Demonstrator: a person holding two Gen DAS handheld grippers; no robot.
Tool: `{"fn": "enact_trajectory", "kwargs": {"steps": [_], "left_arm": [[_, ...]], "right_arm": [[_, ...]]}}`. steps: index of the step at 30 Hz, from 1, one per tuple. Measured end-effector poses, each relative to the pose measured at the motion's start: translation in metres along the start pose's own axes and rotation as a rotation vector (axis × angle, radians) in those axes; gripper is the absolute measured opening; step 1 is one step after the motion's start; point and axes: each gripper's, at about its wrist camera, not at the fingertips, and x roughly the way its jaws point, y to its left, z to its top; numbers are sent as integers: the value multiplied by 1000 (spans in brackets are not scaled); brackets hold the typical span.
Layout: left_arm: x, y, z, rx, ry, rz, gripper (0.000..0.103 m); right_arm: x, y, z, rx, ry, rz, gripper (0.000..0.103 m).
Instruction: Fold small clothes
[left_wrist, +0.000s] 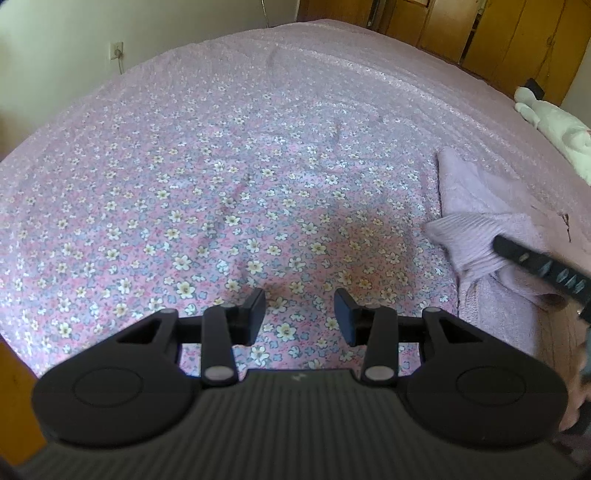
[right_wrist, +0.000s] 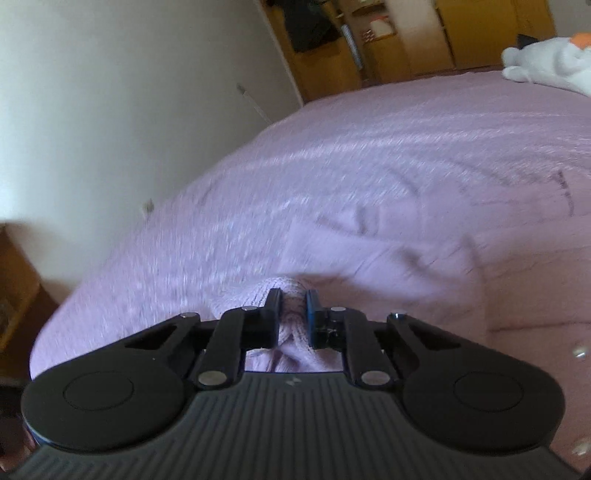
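Right wrist view: a lilac knit garment (right_wrist: 291, 295) is pinched at a ribbed end, perhaps a cuff, between the fingers of the right gripper (right_wrist: 292, 314), which is clenched on the fabric. The rest of the garment trails away and lies on the bed (right_wrist: 369, 147), near its right edge. The hold looks meant to lift this end so it can be carried over for a fold. The picture is blurred and tilted, so the gripper appears rolled to one side and possibly moving.

Left wrist view: the same garment (left_wrist: 476, 206) lies toward the bed's right edge, its raised end bunched under the dark finger of the right gripper (left_wrist: 524, 258), which reaches in from the right. The left gripper (left_wrist: 300, 314) hangs over the flowered bedspread (left_wrist: 184, 184) near the front edge, released, with nothing between its fingers, level and pointing across the bed, apart from the garment. It seems to be waiting to help. A white soft toy (left_wrist: 554, 125) lies at the far right edge.
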Motion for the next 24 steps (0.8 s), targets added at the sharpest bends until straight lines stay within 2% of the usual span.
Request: {"fn": "enact_trajectory", "kwargs": {"steps": [7,13,20,24], "left_arm": [[-4,-12,2,18,-7,-15,43],[-9,-27,7,36,-36,-74,43],[-8,-46,6,65,-50,-106,43],[-7,-55,3,81,-59,-136,43]], "right_arm": [[-45,-34,33,21,-91,-40,15],[-91,-84,42,82,-163,-123,15],[-127,-155,25,191,-202,-247,15],[-128,-198,0,303,-131,-286,16]]}}
